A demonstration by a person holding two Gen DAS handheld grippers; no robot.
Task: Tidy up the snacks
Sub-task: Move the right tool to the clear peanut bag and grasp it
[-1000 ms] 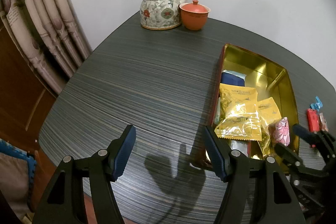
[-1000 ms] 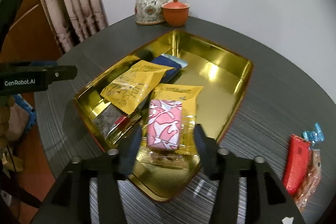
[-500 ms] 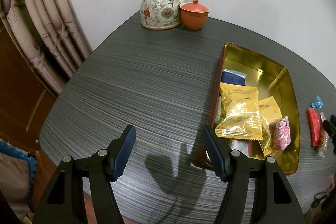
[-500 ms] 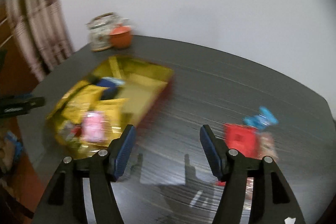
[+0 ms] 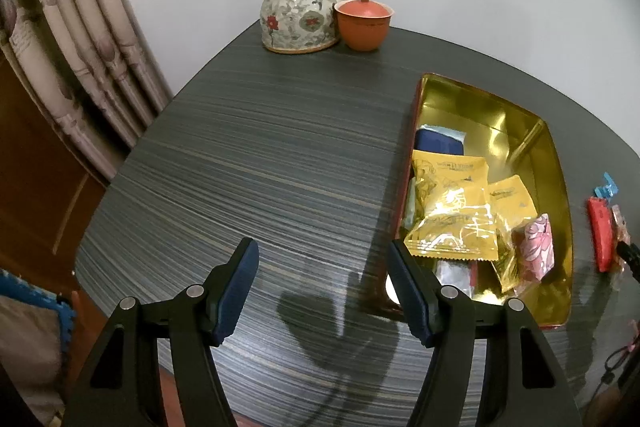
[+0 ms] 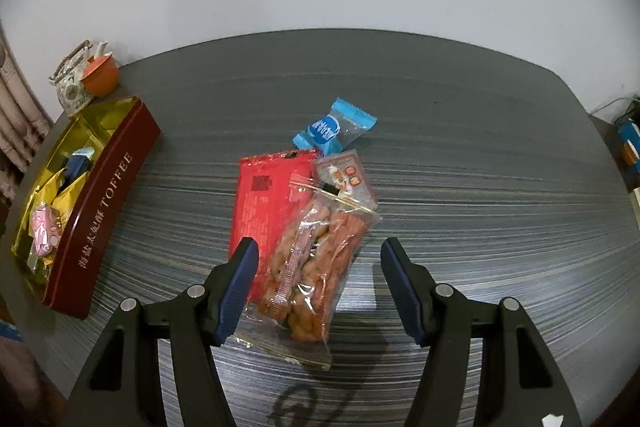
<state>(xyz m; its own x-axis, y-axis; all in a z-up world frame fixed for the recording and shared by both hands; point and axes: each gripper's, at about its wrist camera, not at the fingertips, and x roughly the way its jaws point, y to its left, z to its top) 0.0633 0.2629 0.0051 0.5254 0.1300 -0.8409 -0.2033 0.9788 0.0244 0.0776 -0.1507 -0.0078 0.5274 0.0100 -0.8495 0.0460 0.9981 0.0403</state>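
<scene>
Snacks point(image 6: 308, 251) (loose) between right tongs point(image 6: 318, 285).

A dark, streak-grained laminate tabletop point(image 5: 256, 163) with a low sheen fills both views. At right in the left wrist view, a mirror-bright gold metal tin point(image 5: 492, 115) holds glossy yellow foil packets point(image 5: 452, 219). Its outer wall is satin maroon point(image 6: 104, 203). At centre of the right wrist view lie a clear crinkled plastic bag point(image 6: 316, 259) and a shiny red wrapper point(image 6: 264, 199). Upper left: a glazed floral ceramic teapot point(image 5: 296, 19), a matt terracotta lidded cup point(image 5: 362, 23), and dull woven cloth curtains point(image 5: 80, 39).
</scene>
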